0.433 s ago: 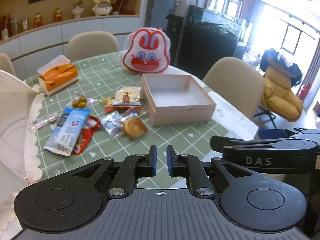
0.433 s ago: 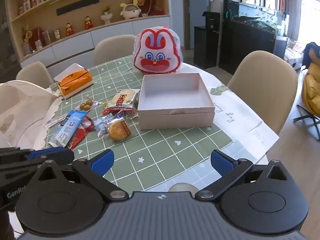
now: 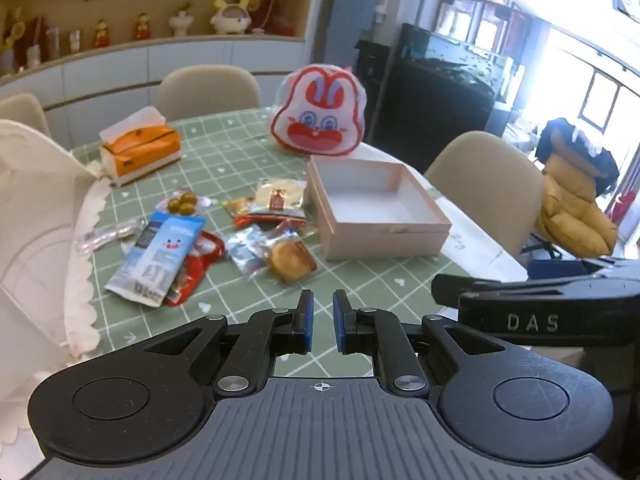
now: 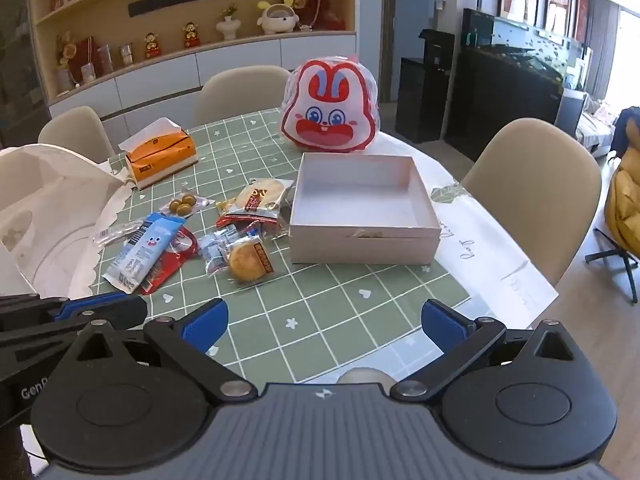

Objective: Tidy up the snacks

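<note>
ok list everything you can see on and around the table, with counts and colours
open box: 1, pale pink, right part of table, nothing inside
wrapped snacks: loose pile of several, mixed colours, left of the box
blue packet: 1, blue and white, left edge of pile, lying over a red packet
green balls packet: 1, clear wrap, far side of pile
rabbit bag: 1, red and white, behind the box
tissue box: 1, orange, far left
tablecloth: 1, green grid
chairs: four visible, beige
left gripper: nearly closed, holding nothing
right gripper: open, holding nothing
</note>
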A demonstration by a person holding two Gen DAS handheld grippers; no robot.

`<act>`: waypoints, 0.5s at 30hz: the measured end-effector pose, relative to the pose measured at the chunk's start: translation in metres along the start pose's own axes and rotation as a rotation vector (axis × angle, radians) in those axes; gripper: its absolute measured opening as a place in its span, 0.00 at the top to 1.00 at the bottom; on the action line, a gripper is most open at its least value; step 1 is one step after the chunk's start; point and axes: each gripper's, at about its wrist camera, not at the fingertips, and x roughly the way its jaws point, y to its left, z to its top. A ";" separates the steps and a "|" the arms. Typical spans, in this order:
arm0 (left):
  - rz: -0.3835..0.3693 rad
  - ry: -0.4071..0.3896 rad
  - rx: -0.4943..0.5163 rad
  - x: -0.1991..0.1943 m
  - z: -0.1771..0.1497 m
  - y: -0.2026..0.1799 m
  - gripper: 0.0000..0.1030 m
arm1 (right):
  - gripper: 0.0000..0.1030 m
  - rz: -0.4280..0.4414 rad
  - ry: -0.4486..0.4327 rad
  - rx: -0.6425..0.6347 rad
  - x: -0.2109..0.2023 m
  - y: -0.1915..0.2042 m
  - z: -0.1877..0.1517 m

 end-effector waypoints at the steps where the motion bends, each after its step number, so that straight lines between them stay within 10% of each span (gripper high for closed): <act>1: 0.002 0.000 0.007 0.000 0.000 0.000 0.87 | 0.00 0.001 -0.002 -0.007 -0.001 0.001 -0.001; 15: -0.004 0.020 0.023 0.001 -0.002 0.004 0.87 | 0.00 -0.014 0.033 0.019 0.010 0.003 -0.011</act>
